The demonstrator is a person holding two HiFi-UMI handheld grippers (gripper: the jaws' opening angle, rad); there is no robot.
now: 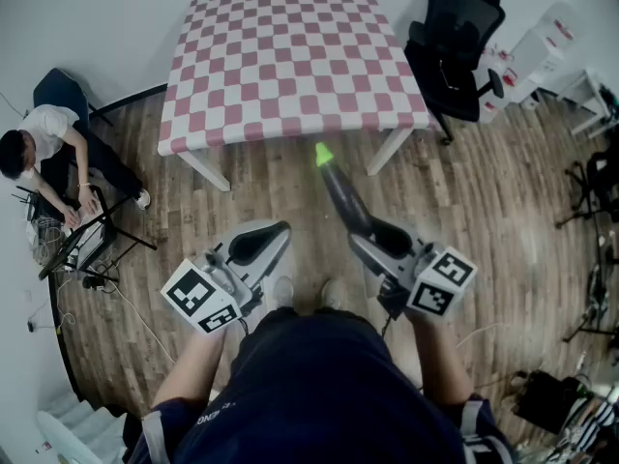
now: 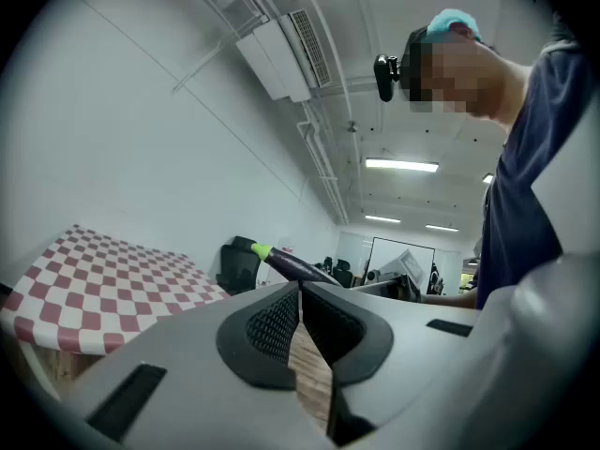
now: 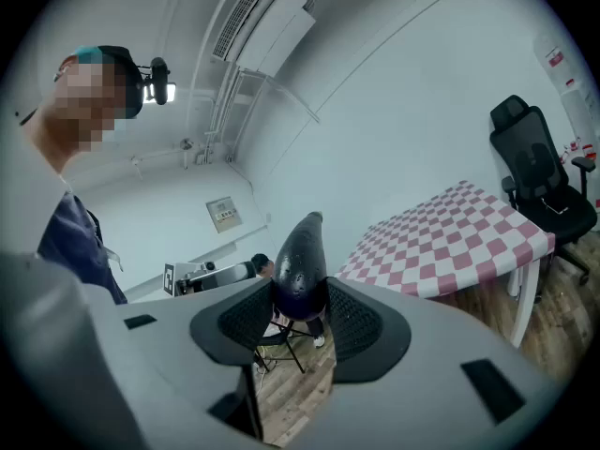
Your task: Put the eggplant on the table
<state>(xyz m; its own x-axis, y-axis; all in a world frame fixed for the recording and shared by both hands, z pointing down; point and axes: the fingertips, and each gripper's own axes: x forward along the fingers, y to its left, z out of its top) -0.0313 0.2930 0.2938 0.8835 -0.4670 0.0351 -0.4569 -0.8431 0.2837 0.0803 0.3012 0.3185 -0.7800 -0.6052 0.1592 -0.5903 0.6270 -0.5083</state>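
Observation:
A dark purple eggplant with a bright green tip is held in my right gripper, whose pads press on its thick end. It sticks out forward over the wooden floor, toward the table with the pink-and-white checked cloth. In the left gripper view the eggplant shows beyond my jaws, with the table at the left. My left gripper hangs beside it at the left, shut, with nothing between its jaws.
A black office chair stands right of the table. A person sits at the far left at a small stand with a laptop. Camera stands and cables line the right edge. Wooden floor lies between me and the table.

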